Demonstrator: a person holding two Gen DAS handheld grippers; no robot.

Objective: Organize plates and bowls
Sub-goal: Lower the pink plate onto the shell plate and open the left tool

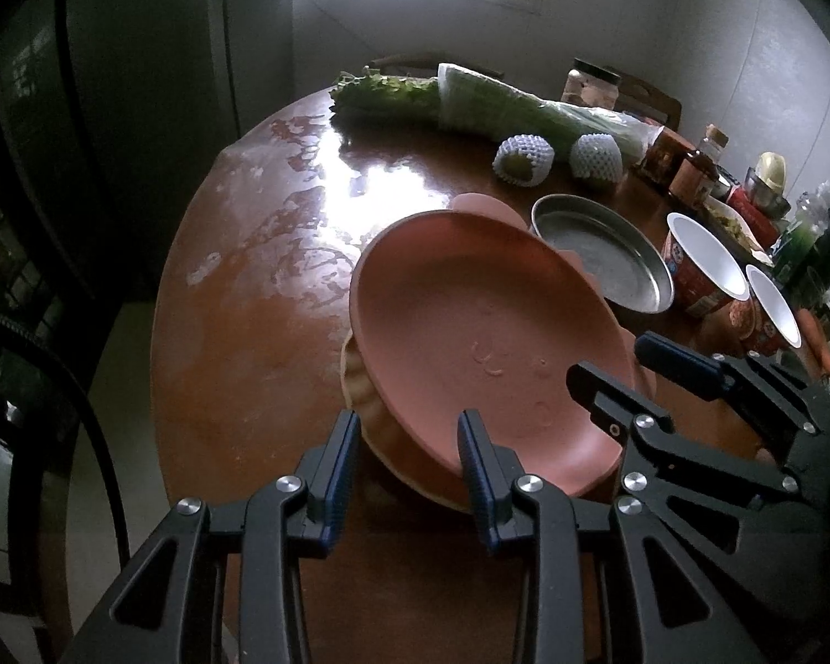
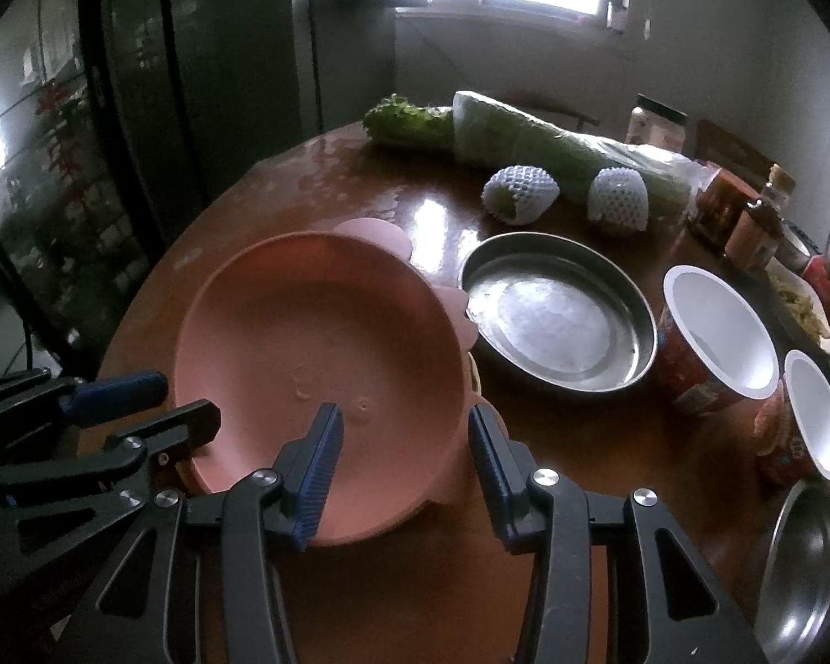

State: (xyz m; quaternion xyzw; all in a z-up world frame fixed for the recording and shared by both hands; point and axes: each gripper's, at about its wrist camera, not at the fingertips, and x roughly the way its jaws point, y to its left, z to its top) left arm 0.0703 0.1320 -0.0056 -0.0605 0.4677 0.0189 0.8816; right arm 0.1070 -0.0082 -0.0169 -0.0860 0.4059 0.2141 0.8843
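Both tools gape, holding nothing: left tool (image 1: 409, 465) and right tool (image 2: 404, 459) flank the tilted pink plate (image 1: 487, 343), propped askew on a yellowish dish (image 1: 359, 382), probably awaiting squaring

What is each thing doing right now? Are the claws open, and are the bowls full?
Left claw: open, at the near rim of the plates.
Right claw: open, at the pink plate's near rim.
Pink plate: tilted, empty, resting on other plates.
Yellow plate: underneath, mostly hidden.
Steel pan: upright, empty.
Two paper bowls: tipped toward the camera, empty.
Two fruits: wrapped in foam netting.
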